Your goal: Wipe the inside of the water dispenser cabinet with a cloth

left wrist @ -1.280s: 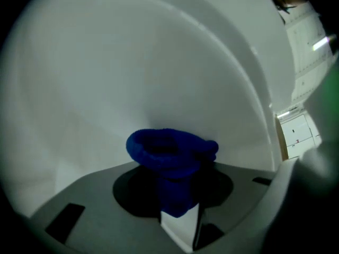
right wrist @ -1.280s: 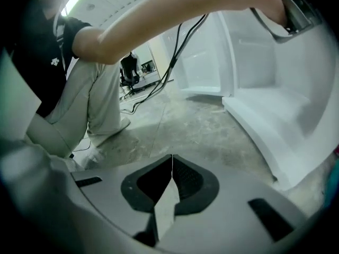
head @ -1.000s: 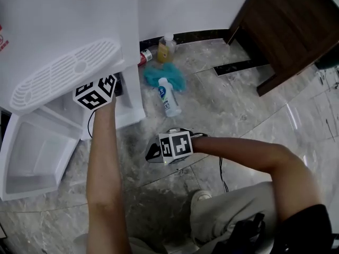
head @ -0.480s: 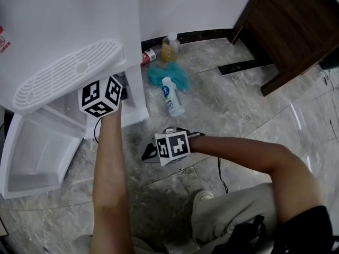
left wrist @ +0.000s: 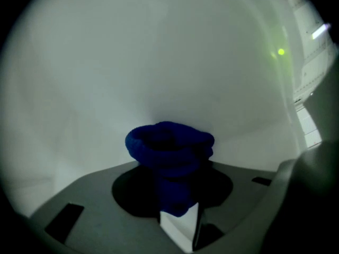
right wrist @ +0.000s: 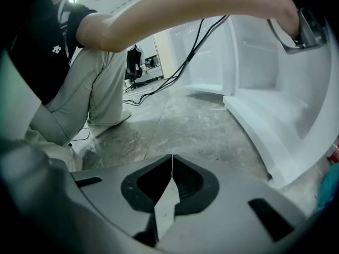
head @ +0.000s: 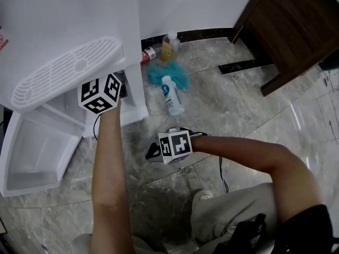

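Note:
A bunched dark blue cloth [left wrist: 169,147] sticks out from between the jaws of my left gripper [left wrist: 179,218], which is shut on it. The cloth sits close against the pale white inner wall [left wrist: 159,62] of the water dispenser cabinet. In the head view the left gripper's marker cube [head: 100,93] is at the cabinet opening, under the white drip grille [head: 66,72]; its jaws are hidden inside. My right gripper [right wrist: 172,167] is shut with nothing in it and hangs over the floor. Its cube [head: 175,144] is right of the cabinet.
The open white cabinet door [head: 34,152] lies at the lower left. On the floor to the right of the dispenser lie a teal cloth [head: 180,77], a white bottle [head: 170,97], a yellow bottle [head: 168,46] and a red can [head: 149,54]. A dark wooden cabinet [head: 296,25] stands at the back right.

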Demonstrator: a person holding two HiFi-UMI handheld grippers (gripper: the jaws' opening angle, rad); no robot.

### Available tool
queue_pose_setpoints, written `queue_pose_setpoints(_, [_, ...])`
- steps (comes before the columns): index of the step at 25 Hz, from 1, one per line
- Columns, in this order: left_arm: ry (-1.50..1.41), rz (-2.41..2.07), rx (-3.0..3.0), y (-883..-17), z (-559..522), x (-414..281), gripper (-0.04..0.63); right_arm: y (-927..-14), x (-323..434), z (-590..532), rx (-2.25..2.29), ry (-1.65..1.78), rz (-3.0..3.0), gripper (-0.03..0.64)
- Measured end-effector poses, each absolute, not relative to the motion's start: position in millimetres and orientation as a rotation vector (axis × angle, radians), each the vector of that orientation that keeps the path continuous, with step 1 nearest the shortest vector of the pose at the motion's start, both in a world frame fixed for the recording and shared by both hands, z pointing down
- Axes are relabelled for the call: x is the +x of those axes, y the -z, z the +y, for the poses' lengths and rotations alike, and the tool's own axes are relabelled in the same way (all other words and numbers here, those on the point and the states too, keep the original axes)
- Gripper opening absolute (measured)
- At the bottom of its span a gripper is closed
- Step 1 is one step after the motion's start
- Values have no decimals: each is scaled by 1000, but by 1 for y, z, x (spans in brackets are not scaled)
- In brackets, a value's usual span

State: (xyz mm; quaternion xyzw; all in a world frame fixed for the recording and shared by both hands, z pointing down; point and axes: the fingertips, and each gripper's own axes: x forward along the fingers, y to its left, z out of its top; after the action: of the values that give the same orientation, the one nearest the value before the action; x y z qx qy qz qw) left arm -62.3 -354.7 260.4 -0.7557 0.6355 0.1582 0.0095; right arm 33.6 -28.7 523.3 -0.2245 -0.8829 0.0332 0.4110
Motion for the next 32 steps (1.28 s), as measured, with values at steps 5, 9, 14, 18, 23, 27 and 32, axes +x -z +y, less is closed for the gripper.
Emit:
queue_pose_setpoints(5, [-486, 1986, -2360, -266, -349, -60, 138, -517, 18, -24, -600, -74, -2238, -2])
queue_pose_setpoints(9, [-442, 1983, -2347, -257, -364, -67, 138, -517, 21, -22, -611, -61, -2235, -2])
queue_pose_setpoints(14, [-412, 1971, -2358, -255, -369, -66, 138, -527, 35, -35, -558, -73, -2219, -2])
queue_pose_setpoints(18, [-319, 1904, -2416, -264, -354, -57, 138, -515, 27, -72, -373, -198, -2330, -2])
queue_pose_setpoints(23, [29, 1674, -2509, -285, -319, -48, 140, -485, -2, -125, -120, -368, -2491, -2])
queue_pose_setpoints(27, [266, 1532, -2564, -306, -284, -48, 140, -468, -24, -148, -47, -302, -2545, 0])
queue_pose_setpoints(32, [664, 1325, -2605, -342, -228, -56, 140, -456, -40, -159, -5, -347, -2560, 0])
